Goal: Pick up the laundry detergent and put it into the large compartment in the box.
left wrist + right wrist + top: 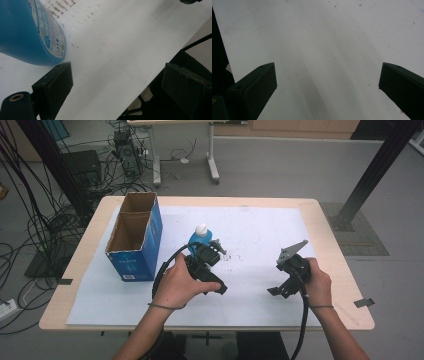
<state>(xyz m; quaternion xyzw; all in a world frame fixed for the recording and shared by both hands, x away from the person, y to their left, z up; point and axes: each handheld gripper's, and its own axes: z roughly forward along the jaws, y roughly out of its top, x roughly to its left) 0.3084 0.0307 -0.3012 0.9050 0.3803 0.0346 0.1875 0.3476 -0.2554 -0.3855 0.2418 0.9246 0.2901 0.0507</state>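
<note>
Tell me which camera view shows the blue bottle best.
The high view: the blue bottle stands upright there with its white cap, just beyond the left gripper. The left gripper view gives a close, cropped stretch of its blue body and label, without the cap. The right gripper view looks at white paper.

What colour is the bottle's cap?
White, on the blue bottle; the cap shows best in the high view.

Wooden table, white sheet, bottle, box
</note>
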